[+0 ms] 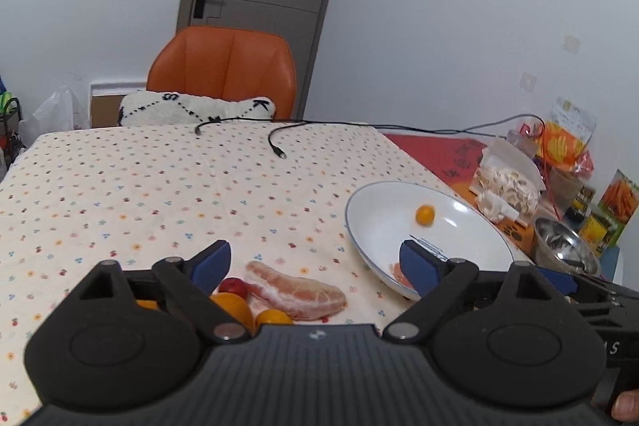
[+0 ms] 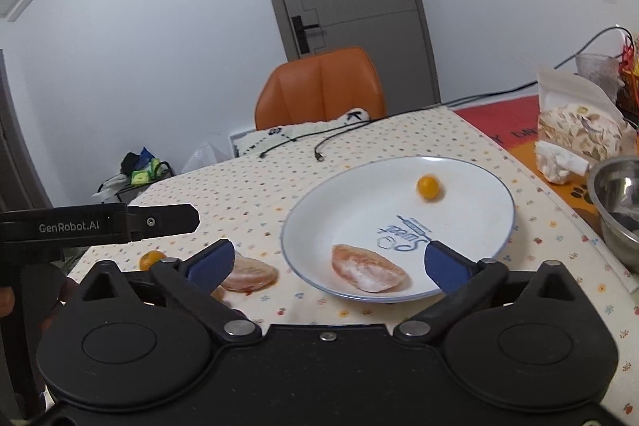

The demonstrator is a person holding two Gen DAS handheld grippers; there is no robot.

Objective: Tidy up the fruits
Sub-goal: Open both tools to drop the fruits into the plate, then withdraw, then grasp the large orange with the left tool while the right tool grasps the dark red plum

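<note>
A white plate (image 1: 383, 210) (image 2: 359, 202) rests on the dotted tablecloth (image 1: 159, 186). In it lie a small orange tomato (image 1: 424, 215) (image 2: 428, 186) and a peeled pomelo segment (image 2: 369, 268). My right gripper (image 2: 329, 260) is open, its fingers straddling the plate's near rim and that segment. A second pomelo segment (image 1: 295, 292) (image 2: 249, 272) lies on the cloth left of the plate. My left gripper (image 1: 315, 262) is open just above it. A red tomato (image 1: 233, 286) and orange tomatoes (image 1: 235, 306) sit beside it, partly hidden by the left finger.
A steel bowl (image 2: 619, 202) (image 1: 563, 242) and snack bags (image 2: 579, 130) crowd the table's right side on a red mat (image 1: 439, 150). Black cables (image 1: 275, 142) lie at the far edge. An orange chair (image 1: 223, 74) stands behind the table.
</note>
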